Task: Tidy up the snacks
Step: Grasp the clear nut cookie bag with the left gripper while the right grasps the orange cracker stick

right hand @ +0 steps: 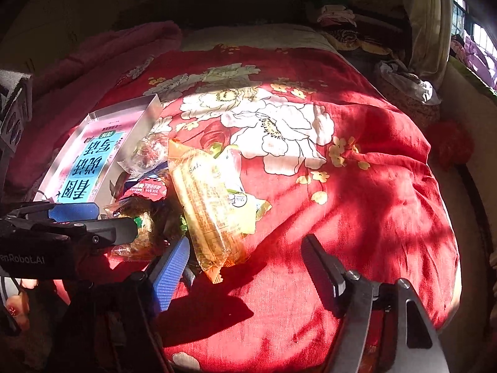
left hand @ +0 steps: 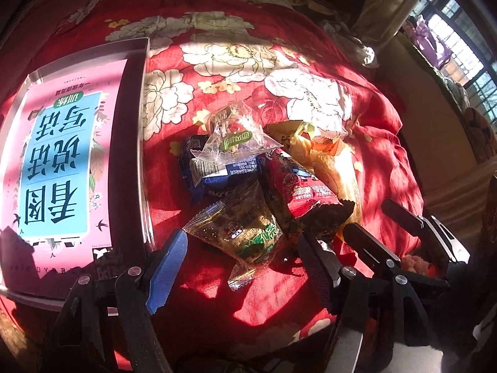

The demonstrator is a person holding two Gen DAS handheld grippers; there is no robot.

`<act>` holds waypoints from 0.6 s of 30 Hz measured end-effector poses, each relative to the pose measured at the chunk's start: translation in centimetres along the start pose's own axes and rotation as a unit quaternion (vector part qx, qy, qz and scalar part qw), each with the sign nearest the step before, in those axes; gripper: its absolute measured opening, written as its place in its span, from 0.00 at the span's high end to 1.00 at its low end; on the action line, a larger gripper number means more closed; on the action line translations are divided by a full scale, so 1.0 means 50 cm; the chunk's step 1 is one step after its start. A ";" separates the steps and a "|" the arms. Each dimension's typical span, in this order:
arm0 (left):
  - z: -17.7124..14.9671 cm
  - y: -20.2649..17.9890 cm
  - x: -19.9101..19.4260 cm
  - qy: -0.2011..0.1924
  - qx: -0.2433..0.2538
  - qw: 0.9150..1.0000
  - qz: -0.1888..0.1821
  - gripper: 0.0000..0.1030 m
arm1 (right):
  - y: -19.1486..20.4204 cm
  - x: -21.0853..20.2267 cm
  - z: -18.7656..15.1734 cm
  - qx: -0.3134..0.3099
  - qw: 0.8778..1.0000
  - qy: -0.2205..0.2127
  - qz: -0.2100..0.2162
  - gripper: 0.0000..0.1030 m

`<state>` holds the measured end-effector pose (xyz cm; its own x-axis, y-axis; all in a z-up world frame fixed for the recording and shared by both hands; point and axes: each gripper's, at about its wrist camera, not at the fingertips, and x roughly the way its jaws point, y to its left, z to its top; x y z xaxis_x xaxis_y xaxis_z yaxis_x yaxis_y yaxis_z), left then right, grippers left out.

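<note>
Snacks: the snack pile (left hand: 248,180) lies on the red quilt (right hand: 357,186), just right of the clear tray (left hand: 136,124).
Left gripper (left hand: 242,245): spread wide, empty, straddling the green packet (left hand: 245,233).
Right gripper (right hand: 245,264): released, empty, near the yellow packet (right hand: 208,205).
Advice: pinch one packet only, then carry it to the tray.
Unclear: lower wrappers overlap; the tray's near corner is cut off.

red floral quilt (right hand: 357,186), pink-and-blue book (left hand: 62,168).

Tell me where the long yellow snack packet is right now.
The long yellow snack packet lies on the red floral quilt at the pile's right edge, just ahead of the open right gripper.
</note>
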<state>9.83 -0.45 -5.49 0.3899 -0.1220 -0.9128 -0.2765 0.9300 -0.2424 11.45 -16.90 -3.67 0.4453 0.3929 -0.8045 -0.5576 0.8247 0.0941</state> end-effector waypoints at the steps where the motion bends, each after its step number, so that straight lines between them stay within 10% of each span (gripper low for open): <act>1: 0.001 0.002 0.006 0.005 -0.005 1.000 0.000 0.28 | 0.002 0.005 0.003 -0.009 1.000 0.006 -0.003 0.34; 9: 0.008 -0.004 0.025 0.010 -0.012 1.000 -0.004 0.29 | 0.022 0.032 0.022 -0.056 0.998 0.005 -0.026 0.51; 18: 0.016 -0.002 0.060 0.037 -0.042 0.998 -0.019 0.50 | -0.015 0.068 0.032 -0.019 1.000 0.021 -0.001 0.76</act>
<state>11.74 -0.61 -7.96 0.3363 -0.1858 -0.9233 -0.3363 0.8920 -0.3020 14.51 -15.53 -5.54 0.4167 0.3733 -0.8289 -0.5836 0.8089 0.0709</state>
